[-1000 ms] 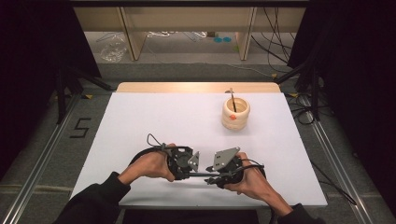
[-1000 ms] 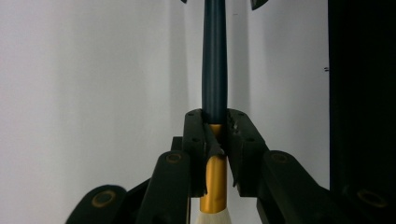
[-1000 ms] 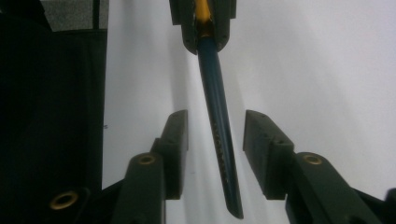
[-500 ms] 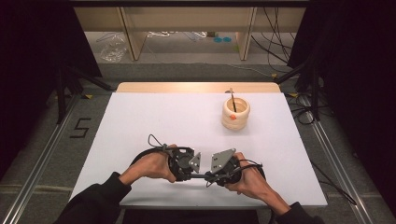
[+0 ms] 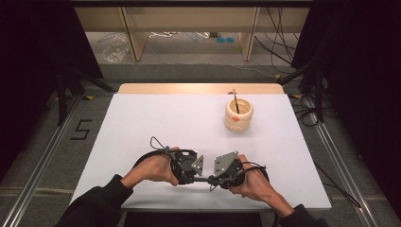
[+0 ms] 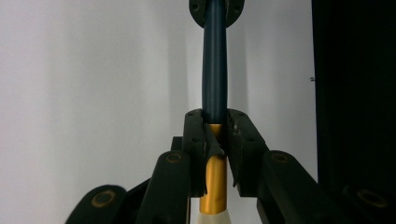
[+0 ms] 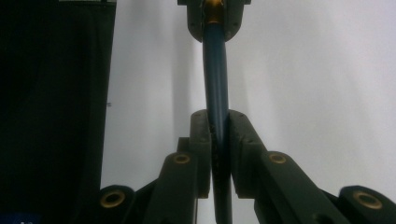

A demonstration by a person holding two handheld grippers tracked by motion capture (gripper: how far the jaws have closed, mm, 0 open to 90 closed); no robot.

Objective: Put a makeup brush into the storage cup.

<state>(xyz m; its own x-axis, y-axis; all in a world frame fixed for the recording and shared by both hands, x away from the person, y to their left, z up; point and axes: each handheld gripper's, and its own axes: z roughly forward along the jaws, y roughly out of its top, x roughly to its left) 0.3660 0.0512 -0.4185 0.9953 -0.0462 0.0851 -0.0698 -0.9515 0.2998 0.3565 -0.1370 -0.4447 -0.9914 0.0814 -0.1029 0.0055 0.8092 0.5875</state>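
Note:
A brush with a dark blue handle (image 6: 215, 70), a gold ferrule (image 6: 214, 179) and pale bristles lies level between my two grippers, just above the white table (image 5: 156, 123). My left gripper (image 6: 215, 128) is shut on the brush where the ferrule meets the handle. Facing it, my right gripper (image 7: 217, 128) has just been closing, and its pads now press on the blue handle (image 7: 215, 70) farther along. In the high view the left gripper (image 5: 200, 179) and right gripper (image 5: 213, 180) point at each other near the table's front edge, with the brush (image 5: 206, 179) spanning the gap.
A ribbed wooden pot (image 5: 239, 116) stands at the back right of the table with a thin stick (image 5: 235, 99) leaning in it. Cables trail from both grippers. Metal rails run along both sides of the table, and shelving stands behind it.
The right gripper's plate has edged slightly toward the left gripper. Both hands otherwise hold their place near the front edge.

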